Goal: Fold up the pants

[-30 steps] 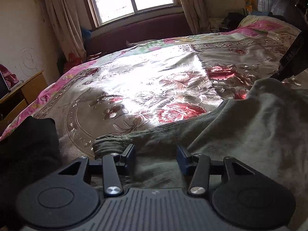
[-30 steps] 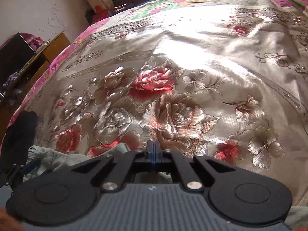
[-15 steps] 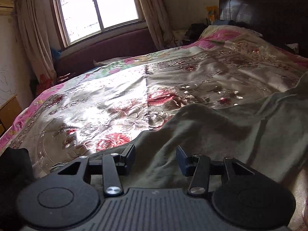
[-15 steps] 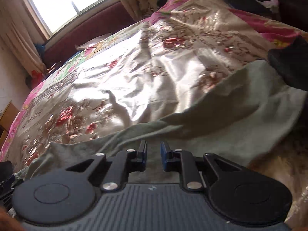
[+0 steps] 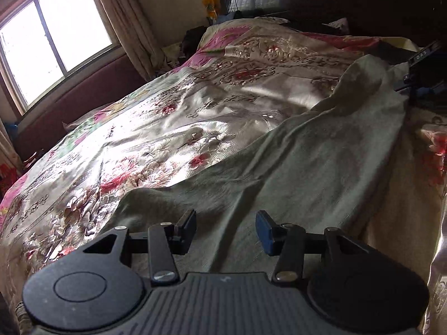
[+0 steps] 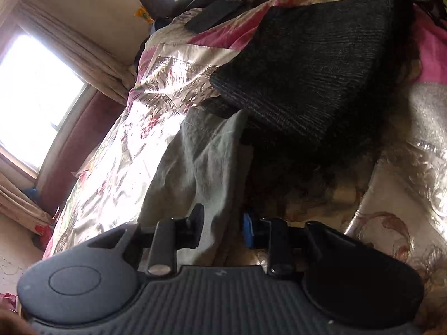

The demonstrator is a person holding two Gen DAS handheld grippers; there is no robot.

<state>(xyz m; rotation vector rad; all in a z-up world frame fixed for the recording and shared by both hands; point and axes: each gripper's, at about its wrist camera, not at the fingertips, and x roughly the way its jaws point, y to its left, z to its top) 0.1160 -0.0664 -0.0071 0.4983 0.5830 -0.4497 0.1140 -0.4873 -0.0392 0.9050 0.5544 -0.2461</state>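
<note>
Left gripper [image 5: 225, 230] first, from its own wrist view: the jaws stand wide apart, just as they did half a second back, and nothing is between them. What differs is the scene beyond. The view has swung toward the dark headboard [image 5: 349, 2], with the window [image 5: 53, 36] now off at the far left. The olive-green pants [image 5: 293, 173] lie spread over the shiny floral bedspread [image 5: 167, 128], stretching from right under the fingers up to a raised peak at upper right, next to the other tool's dark body. The fingertips [image 5: 187, 227] hover low over the cloth; whether they touch it is hard to call.

Over to the right wrist view, and there is a bigger change. Half a second ago the right gripper [image 6: 222, 227] showed only a narrow gap between its blue pads; a second ago they were pressed flat together. Now the jaws are clearly parted, and a fold of the pants [image 6: 195, 167] runs up through the gap. The cloth lies against the left finger [image 6: 195, 224], but the pads do not pinch it. The view has rolled hard as well, so the bedspread [image 6: 117, 153] slants steeply. A black knitted garment [image 6: 315, 69] fills the upper right, its lower edge overlapping the pants' stitched hem.
</note>
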